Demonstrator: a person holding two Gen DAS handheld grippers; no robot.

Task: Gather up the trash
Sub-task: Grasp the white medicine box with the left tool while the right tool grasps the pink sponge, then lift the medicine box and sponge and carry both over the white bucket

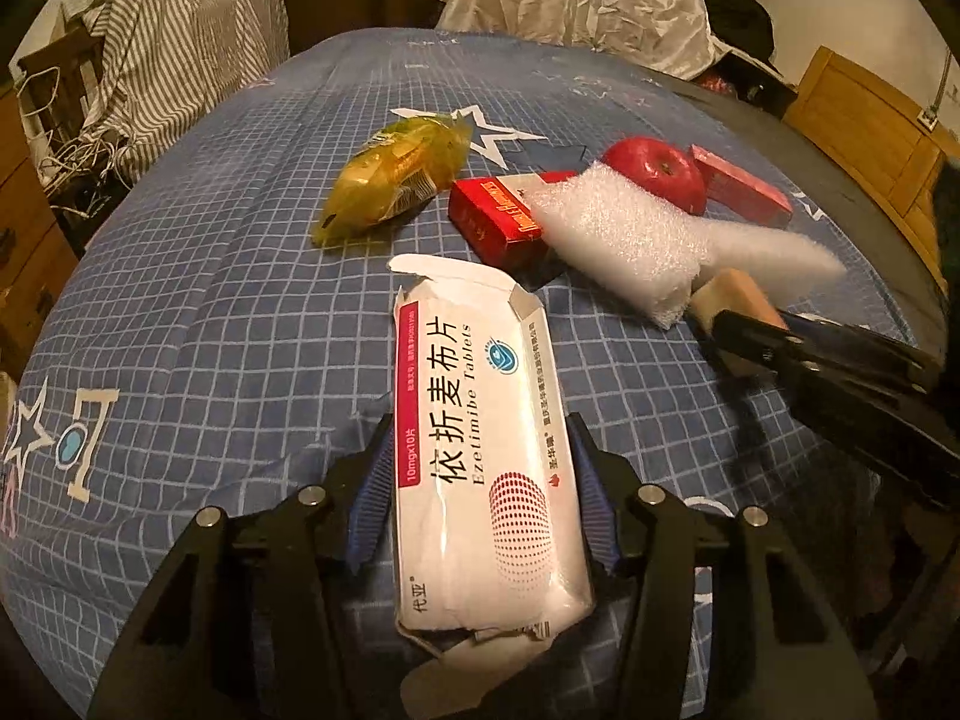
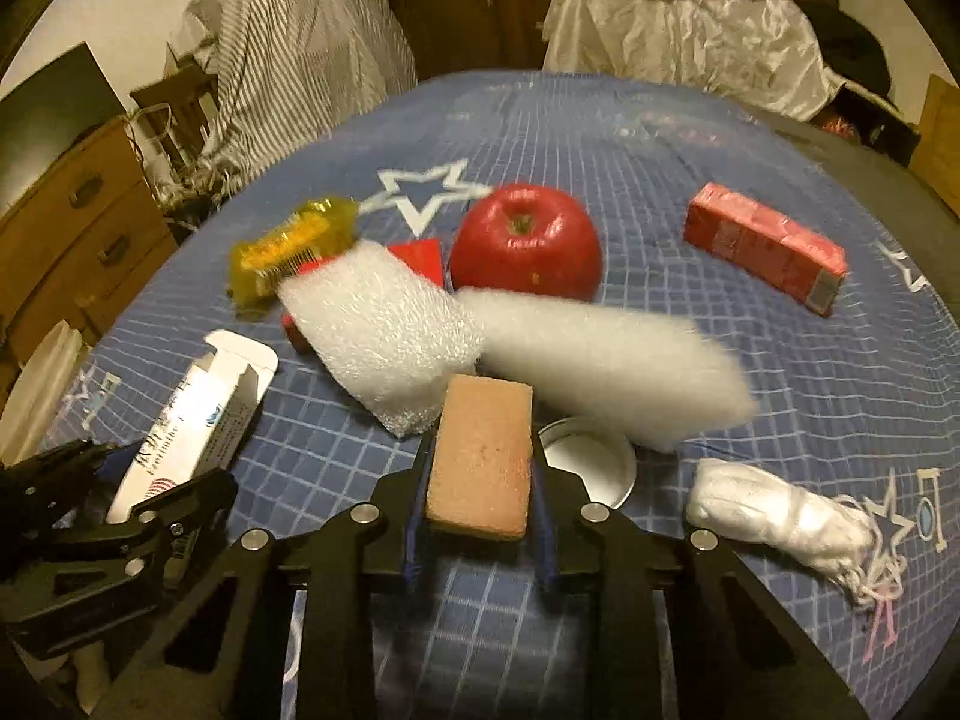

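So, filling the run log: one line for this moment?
left gripper: shut on tablet box | right gripper: shut on foam sheet

The white box (image 1: 486, 450) reads "依折麦布片", "Ezetimibe Tablets", "10mg×10片" and "代亚"; print on the red pack (image 1: 501, 216) is illegible

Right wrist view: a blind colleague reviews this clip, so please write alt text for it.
The right gripper, jaws shut, holds a tan sponge block that carries a sheet of white foam wrap over a blue checked bedsheet. Behind lie a red apple, a pink carton and a yellow snack wrapper; the left gripper holds a white Ezetimibe tablet box.
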